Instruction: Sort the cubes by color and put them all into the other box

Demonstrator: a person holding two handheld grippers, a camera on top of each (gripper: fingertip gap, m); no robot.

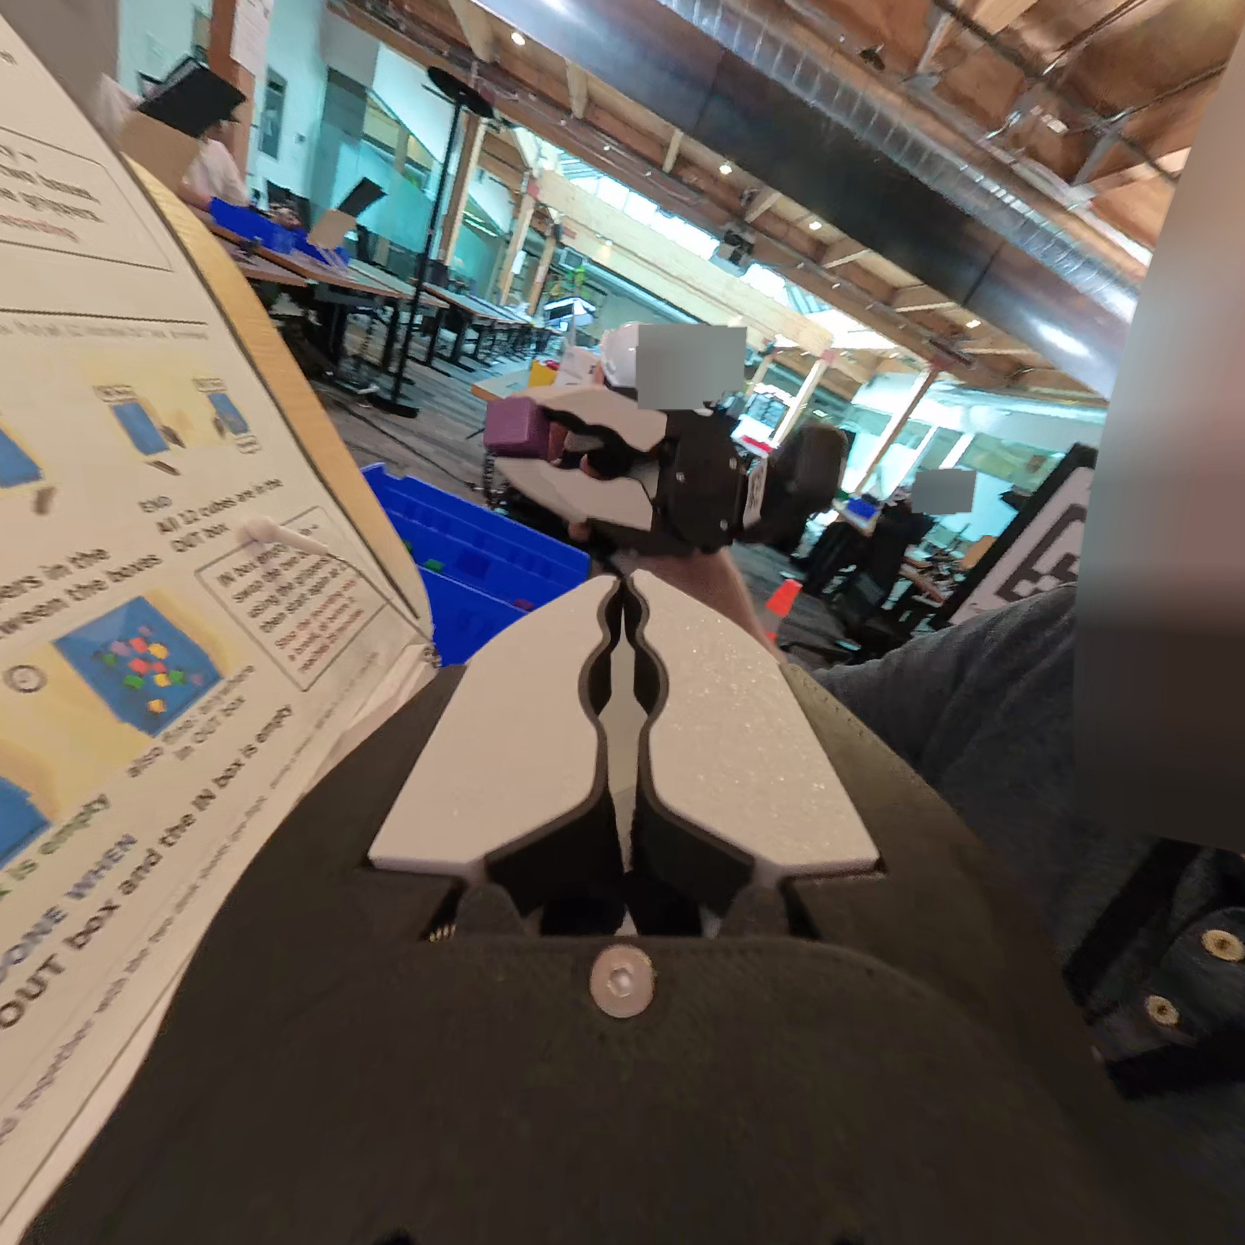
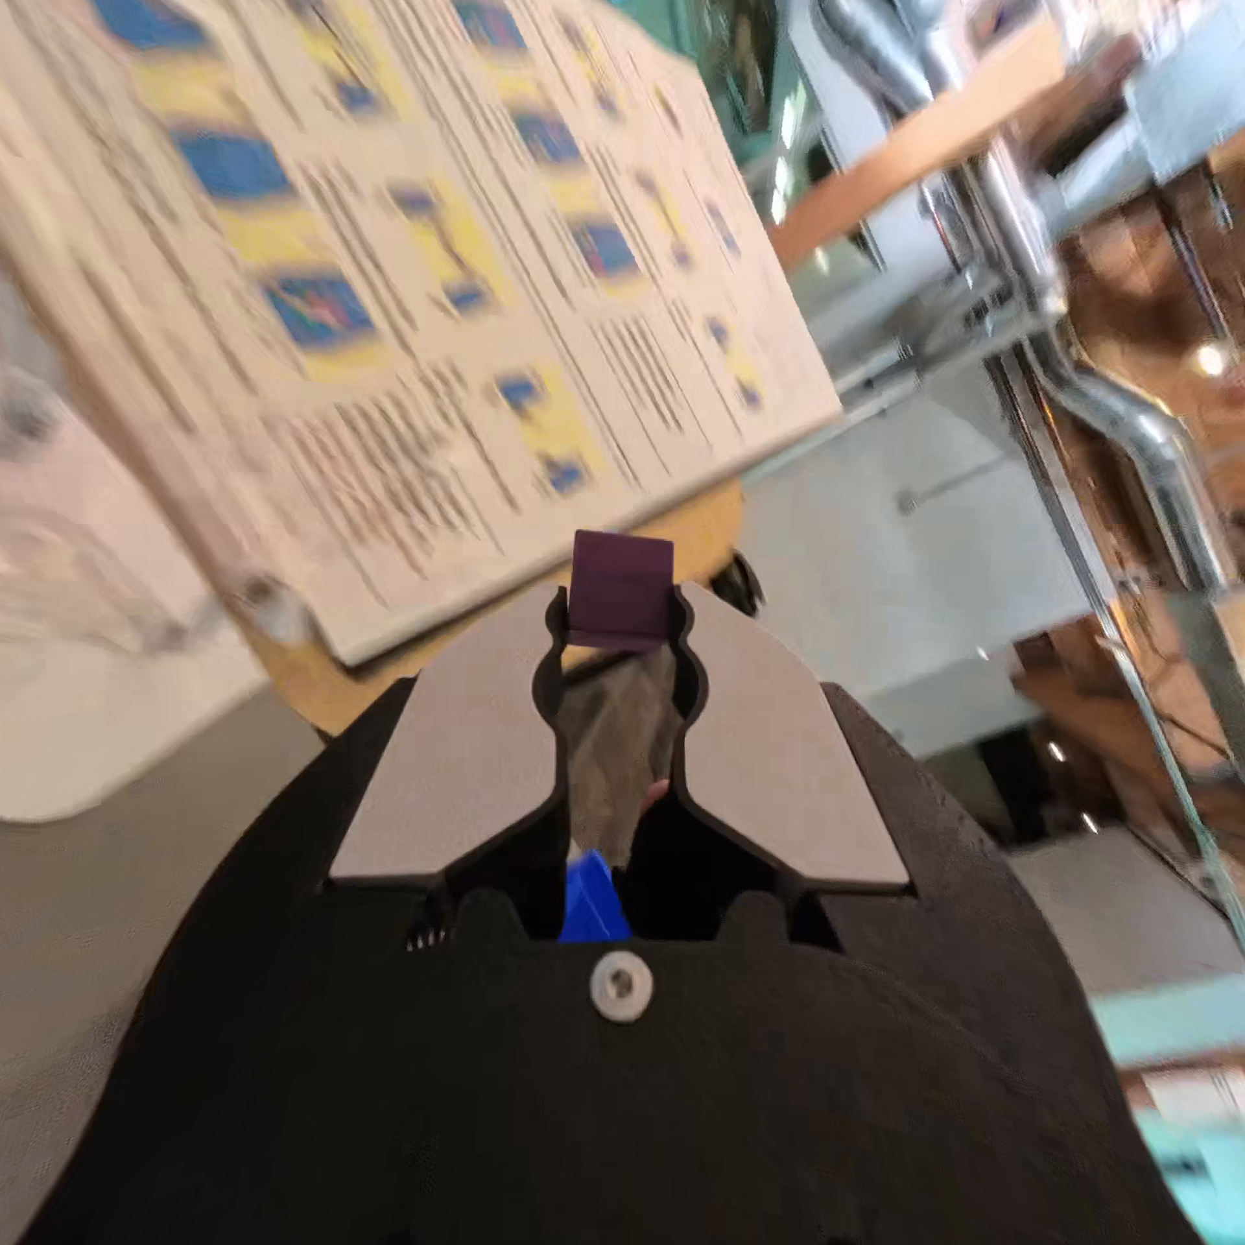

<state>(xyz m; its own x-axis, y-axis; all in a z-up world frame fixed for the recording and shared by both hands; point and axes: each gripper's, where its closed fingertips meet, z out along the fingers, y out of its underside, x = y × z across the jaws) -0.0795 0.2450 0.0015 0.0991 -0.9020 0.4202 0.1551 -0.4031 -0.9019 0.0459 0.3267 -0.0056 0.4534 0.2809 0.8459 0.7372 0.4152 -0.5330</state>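
My left gripper is shut, its fingertips together with nothing between them. Beyond it my right gripper is raised in the air, shut on a purple cube. In the right wrist view the right gripper pinches the same purple cube at its fingertips, both pads against its sides. A blue box stands below and between the grippers, with a green cube and a purple cube inside. A sliver of the blue box shows under the right jaws.
A large white instruction sheet on a cardboard board stands close on the left; it also shows, blurred, in the right wrist view. A person's grey sleeve is at the right. An orange cone stands on the floor beyond.
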